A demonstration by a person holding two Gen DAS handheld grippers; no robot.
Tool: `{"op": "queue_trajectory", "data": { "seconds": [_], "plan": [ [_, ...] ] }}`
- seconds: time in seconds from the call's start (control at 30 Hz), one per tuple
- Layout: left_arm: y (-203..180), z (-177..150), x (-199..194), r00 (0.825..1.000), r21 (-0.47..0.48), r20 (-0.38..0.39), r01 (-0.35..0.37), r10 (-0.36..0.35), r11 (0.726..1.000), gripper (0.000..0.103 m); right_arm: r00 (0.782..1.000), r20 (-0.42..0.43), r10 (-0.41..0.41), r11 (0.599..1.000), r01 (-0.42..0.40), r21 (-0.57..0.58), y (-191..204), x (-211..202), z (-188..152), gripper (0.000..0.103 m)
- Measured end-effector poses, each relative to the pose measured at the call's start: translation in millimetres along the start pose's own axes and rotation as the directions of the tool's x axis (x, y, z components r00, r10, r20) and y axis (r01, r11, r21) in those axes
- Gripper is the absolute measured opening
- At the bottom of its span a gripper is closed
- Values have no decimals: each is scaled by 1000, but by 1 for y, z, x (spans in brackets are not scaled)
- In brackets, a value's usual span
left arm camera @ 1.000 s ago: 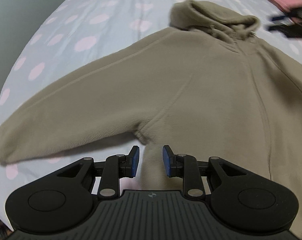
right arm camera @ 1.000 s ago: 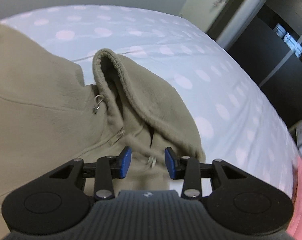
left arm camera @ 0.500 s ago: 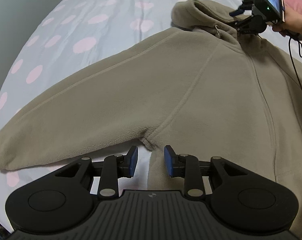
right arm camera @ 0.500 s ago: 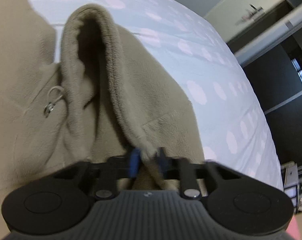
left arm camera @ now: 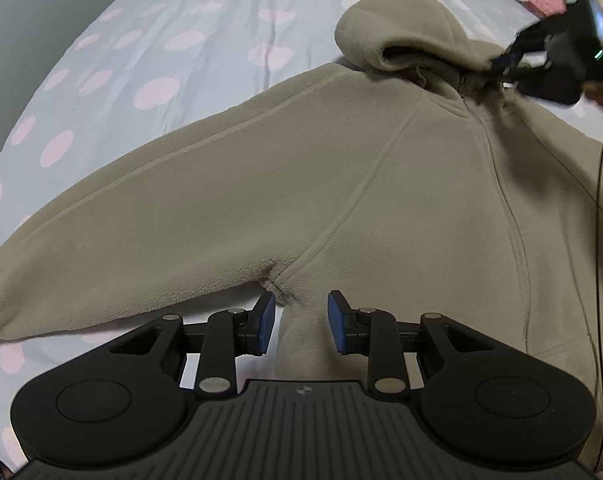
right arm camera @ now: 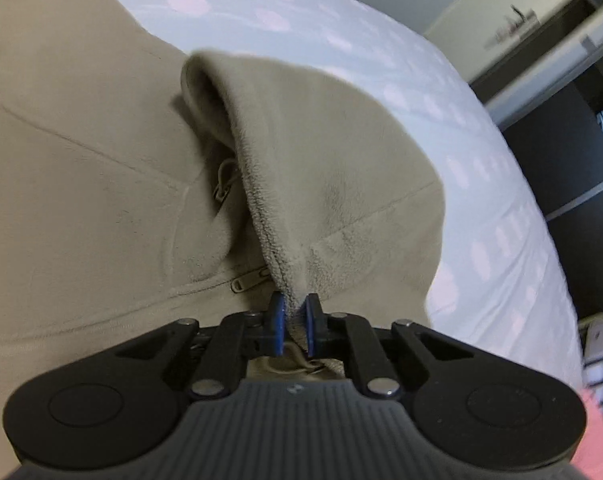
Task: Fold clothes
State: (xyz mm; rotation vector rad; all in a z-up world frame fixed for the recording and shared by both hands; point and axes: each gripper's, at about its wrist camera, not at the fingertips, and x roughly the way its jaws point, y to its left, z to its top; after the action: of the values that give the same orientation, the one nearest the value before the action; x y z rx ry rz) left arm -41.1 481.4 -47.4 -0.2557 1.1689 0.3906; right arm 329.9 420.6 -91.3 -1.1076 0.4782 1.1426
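— Two grippers, one hoodie: what has changed?

— My right gripper (right arm camera: 293,316) was spread wide just short of the hood a second ago. Now its blue pads are clenched on the hood's (right arm camera: 321,168) front edge, with fleece pinched between them, and that edge is drawn up toward me. The zipper pull (right arm camera: 248,280) sits just left of the pads.

— And your left?

— My left gripper (left arm camera: 301,322) is released, as it was a second ago, jaws apart and grasping nothing. It has crept slightly forward, and the armpit seam (left arm camera: 275,286) of the hoodie (left arm camera: 341,184) lies just ahead of the gap. The sleeve (left arm camera: 121,232) runs off to its left across the dotted bedsheet (left arm camera: 161,52).

— Where does the hoodie lie overall?

— Flat on the bed, front up, zipped, hood at the far end from my left gripper.

— What does it mean for folding?

— I judge the hood is now in hand and can be laid down over the chest. The sleeves and body are not yet folded, so the job has only begun.

— Any risk?

— Fleece is thick; a thin pinch could slip.
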Motion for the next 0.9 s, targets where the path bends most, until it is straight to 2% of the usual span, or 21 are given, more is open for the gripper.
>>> {"op": "queue_trajectory", "data": {
  "seconds": [0.13, 0.2, 0.23, 0.3, 0.43, 0.5, 0.53, 0.6, 0.7, 0.83, 0.9],
  "plan": [
    [0, 0, -2, 1000, -5, 10, -2, 2, 1000, 27, 1000, -7, 30, 993, -29, 118, -1, 28, -3, 17],
    [1, 1, -2, 1000, -10, 12, -3, 4, 1000, 27, 998, -7, 58, 987, -56, 152, -2, 31, -2, 30],
    [1, 1, -3, 1000, -13, 13, -3, 3, 1000, 27, 997, -6, 72, 983, -70, 168, -3, 31, -1, 32],
    [1, 2, -4, 1000, -14, 16, -3, 3, 1000, 27, 995, 3, 95, 977, -94, 189, -11, 22, 2, 44],
    [1, 1, -4, 1000, -12, 18, -3, 4, 1000, 30, 990, 24, 140, 961, -142, 235, -27, 2, 9, 48],
    [2, 0, -3, 1000, -9, 18, -6, 6, 1000, 33, 986, 59, 155, 940, -166, 298, -44, -11, 10, 55],
    [2, -1, -3, 1000, -7, 18, -8, 8, 1000, 37, 985, 79, 153, 930, -171, 327, -51, -17, 11, 56],
    [2, -1, -2, 1000, -5, 17, -13, 13, 1000, 38, 982, 118, 144, 906, -179, 383, -65, -29, 11, 57],
    [3, 0, -2, 1000, -14, 18, -11, 12, 1000, 38, 987, 134, 89, 884, -140, 446, -83, -29, 12, 57],
    [4, 0, 2, 1000, -9, 6, -13, 13, 1000, 38, 998, 67, 6, 866, -39, 499, -112, -1, 18, 57],
    [4, -1, 5, 1000, -4, -2, -16, 16, 1000, 38, 999, 39, -12, 839, -11, 544, -128, 15, 16, 60]
  ]
}}
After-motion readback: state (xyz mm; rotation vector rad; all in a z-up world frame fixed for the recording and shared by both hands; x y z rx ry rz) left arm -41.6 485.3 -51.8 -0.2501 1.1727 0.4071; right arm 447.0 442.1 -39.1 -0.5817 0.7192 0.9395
